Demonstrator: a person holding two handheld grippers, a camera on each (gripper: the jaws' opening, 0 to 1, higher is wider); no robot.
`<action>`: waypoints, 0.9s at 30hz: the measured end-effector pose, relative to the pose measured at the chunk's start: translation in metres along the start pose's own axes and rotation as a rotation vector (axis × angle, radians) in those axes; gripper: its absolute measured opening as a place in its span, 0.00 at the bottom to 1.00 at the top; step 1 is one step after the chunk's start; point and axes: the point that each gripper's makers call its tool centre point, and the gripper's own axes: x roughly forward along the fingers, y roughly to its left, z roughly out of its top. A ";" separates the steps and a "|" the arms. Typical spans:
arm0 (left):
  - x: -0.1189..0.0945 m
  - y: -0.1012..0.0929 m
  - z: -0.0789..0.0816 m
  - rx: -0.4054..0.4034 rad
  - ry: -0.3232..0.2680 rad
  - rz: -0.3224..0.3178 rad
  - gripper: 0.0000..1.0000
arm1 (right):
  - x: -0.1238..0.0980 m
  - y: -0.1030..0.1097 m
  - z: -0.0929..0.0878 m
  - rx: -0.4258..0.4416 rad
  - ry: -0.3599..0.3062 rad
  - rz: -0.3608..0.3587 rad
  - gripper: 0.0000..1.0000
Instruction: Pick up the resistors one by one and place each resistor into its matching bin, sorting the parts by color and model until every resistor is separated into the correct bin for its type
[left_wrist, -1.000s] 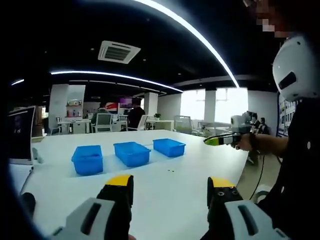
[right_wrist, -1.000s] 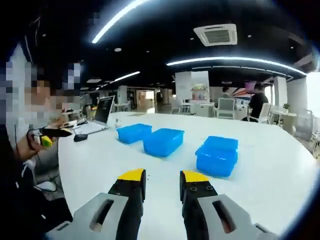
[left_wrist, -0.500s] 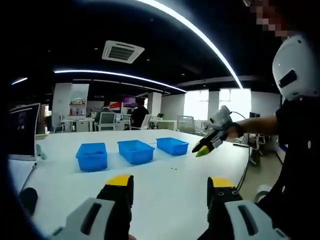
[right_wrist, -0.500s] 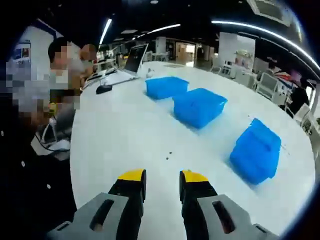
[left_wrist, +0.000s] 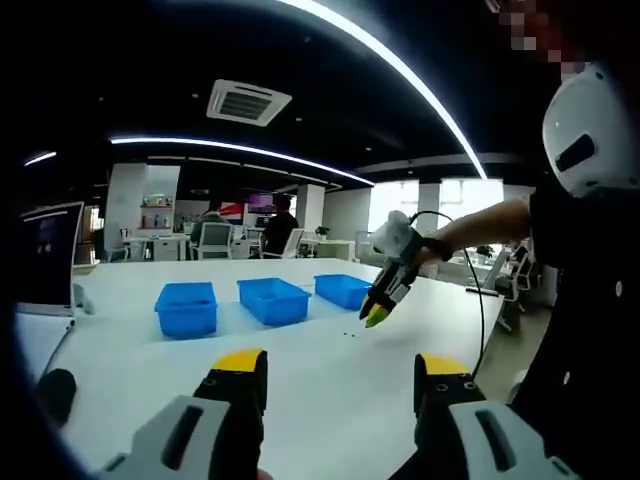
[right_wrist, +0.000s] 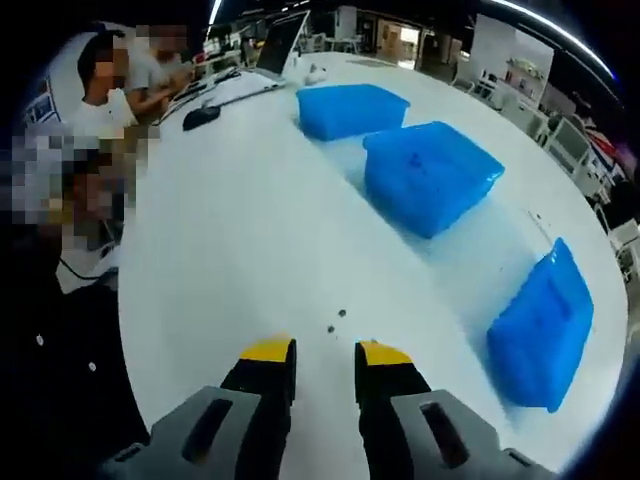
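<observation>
Three blue bins stand in a row on the white table (left_wrist: 330, 380): left bin (left_wrist: 187, 308), middle bin (left_wrist: 274, 300), right bin (left_wrist: 343, 290). In the right gripper view they are the far bin (right_wrist: 350, 108), the middle bin (right_wrist: 430, 175) and the near bin (right_wrist: 540, 325). Two tiny dark resistors (right_wrist: 341, 313) (right_wrist: 331, 327) lie on the table (right_wrist: 230, 250) just ahead of my right gripper (right_wrist: 325, 352), which is open and holds nothing. From the left gripper view that right gripper (left_wrist: 375, 317) points down at the specks (left_wrist: 346, 333). My left gripper (left_wrist: 340, 365) is wide open and holds nothing, back near the table's front.
A laptop (right_wrist: 280, 35) and a dark mouse (right_wrist: 200, 114) sit at the table's far end; the screen (left_wrist: 45, 255) also shows at left. A person sits at the table's edge (right_wrist: 100, 80). Office desks and chairs (left_wrist: 215, 240) stand behind.
My right gripper has swung in over the table and dipped down toward the two resistors, so its view now looks down on the table. The left gripper has stayed put.
</observation>
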 end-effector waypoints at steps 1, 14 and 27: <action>0.000 0.000 -0.001 -0.001 0.001 0.001 0.60 | 0.003 0.001 -0.002 0.006 0.022 0.003 0.25; -0.002 0.004 -0.006 -0.016 -0.001 0.000 0.60 | 0.020 -0.001 -0.008 0.040 0.099 -0.010 0.23; -0.001 0.006 -0.007 -0.019 0.002 -0.002 0.60 | 0.025 -0.003 -0.006 0.011 0.118 -0.062 0.15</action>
